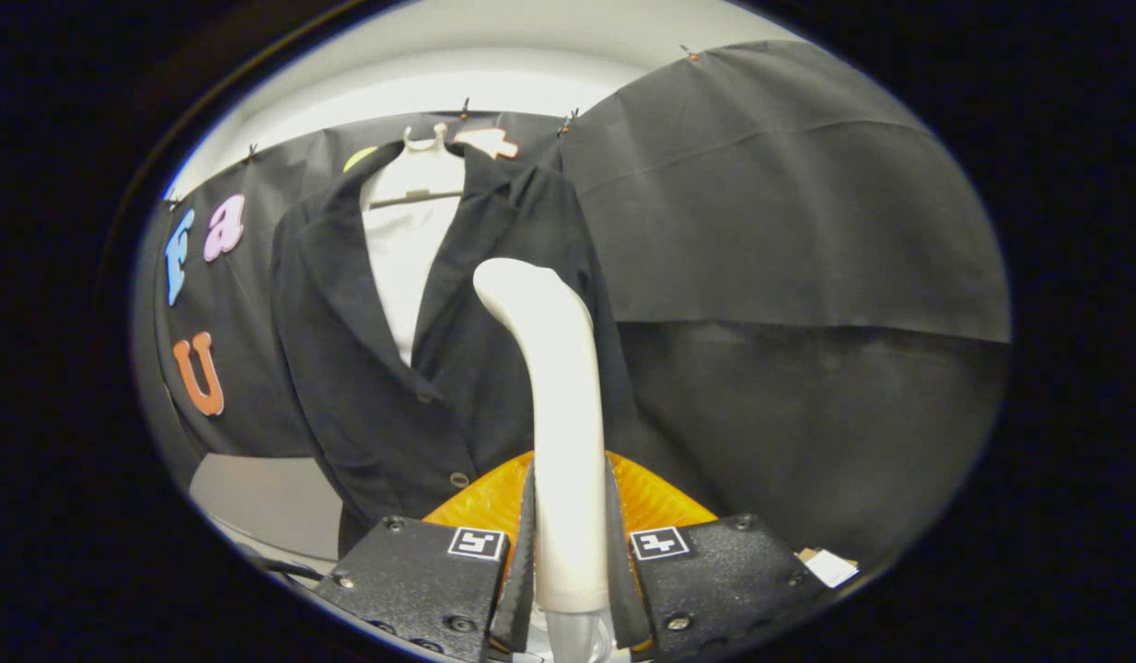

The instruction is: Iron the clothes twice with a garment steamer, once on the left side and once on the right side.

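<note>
1. Gripper view: garment steamer point(554, 387) clamped upright in the gripper point(568, 552), both fingers point(522, 562) pressed against its pale handle, one on each side.
2. Steamer head curved over at the top, rising in front of the dark jacket point(421, 368), near its right-hand front panel; contact with the cloth impossible to tell.
3. Jacket hung open on a pale hanger point(421, 143), just behind the steamer, with a white garment point(402, 249) showing between the lapels.
4. Two buttons point(458, 480) down the jacket front, left of the steamer handle.
5. Black cloth wall point(789, 203) behind the jacket, a grey surface point(264, 506) below its hem.
</note>
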A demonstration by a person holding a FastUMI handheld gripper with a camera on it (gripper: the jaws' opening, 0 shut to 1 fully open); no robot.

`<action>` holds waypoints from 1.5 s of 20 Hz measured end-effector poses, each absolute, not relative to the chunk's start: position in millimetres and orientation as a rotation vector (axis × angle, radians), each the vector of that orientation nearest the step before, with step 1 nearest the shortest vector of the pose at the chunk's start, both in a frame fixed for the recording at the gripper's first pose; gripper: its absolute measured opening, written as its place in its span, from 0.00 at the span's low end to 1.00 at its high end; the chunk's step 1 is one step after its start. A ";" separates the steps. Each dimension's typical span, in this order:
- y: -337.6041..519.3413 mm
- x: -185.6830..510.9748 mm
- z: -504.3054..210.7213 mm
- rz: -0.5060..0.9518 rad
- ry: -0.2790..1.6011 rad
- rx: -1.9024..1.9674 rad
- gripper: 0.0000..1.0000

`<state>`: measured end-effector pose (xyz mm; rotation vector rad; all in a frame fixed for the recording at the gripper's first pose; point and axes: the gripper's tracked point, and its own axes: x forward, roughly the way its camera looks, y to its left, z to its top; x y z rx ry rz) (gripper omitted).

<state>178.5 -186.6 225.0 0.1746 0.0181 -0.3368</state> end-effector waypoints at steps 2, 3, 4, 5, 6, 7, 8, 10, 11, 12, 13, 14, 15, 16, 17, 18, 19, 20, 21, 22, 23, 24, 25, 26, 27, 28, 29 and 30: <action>-188.8 182.0 252.8 -0.336 -0.026 0.184 0.37; -189.6 187.7 264.9 -0.334 -0.044 0.187 0.37; -189.7 189.1 272.6 -0.335 -0.059 0.184 0.37; -189.0 193.5 281.2 -0.336 -0.071 0.183 0.37; -188.4 199.1 288.5 -0.335 -0.078 0.181 0.37; -187.2 205.0 293.6 -0.332 -0.081 0.179 0.37; -185.7 210.0 296.5 -0.331 -0.083 0.177 0.37; -184.5 219.7 296.2 -0.334 -0.076 0.163 0.37; -182.8 223.8 294.6 -0.333 -0.068 0.156 0.37; -180.9 226.7 291.6 -0.331 -0.059 0.148 0.37; -179.8 229.6 288.1 -0.329 -0.049 0.143 0.37; -178.0 232.3 284.3 -0.327 -0.038 0.138 0.37; -177.4 235.9 280.7 -0.326 -0.030 0.133 0.37; -176.7 237.2 277.4 -0.328 -0.023 0.129 0.37; -177.4 238.7 273.4 -0.329 -0.017 0.124 0.37; -176.8 239.8 270.5 -0.330 -0.012 0.119 0.37; -177.7 239.5 266.4 -0.331 -0.007 0.116 0.37; -177.3 238.1 262.8 -0.332 -0.002 0.114 0.37; -176.1 237.1 258.8 -0.332 0.003 0.110 0.37; -174.1 237.4 255.7 -0.331 0.010 0.105 0.37; -171.7 238.6 252.1 -0.329 0.017 0.102 0.37; -168.3 238.0 247.1 -0.327 0.027 0.100 0.37; -165.1 236.1 239.1 -0.326 0.037 0.098 0.37; -162.5 234.7 233.4 -0.327 0.045 0.091 0.37; -160.1 233.5 226.8 -0.329 0.053 0.080 0.37; -157.6 232.2 221.7 -0.328 0.063 0.077 0.37; -155.3 232.4 215.7 -0.324 0.072 0.077 0.37; -153.2 231.6 211.5 -0.323 0.081 0.074 0.37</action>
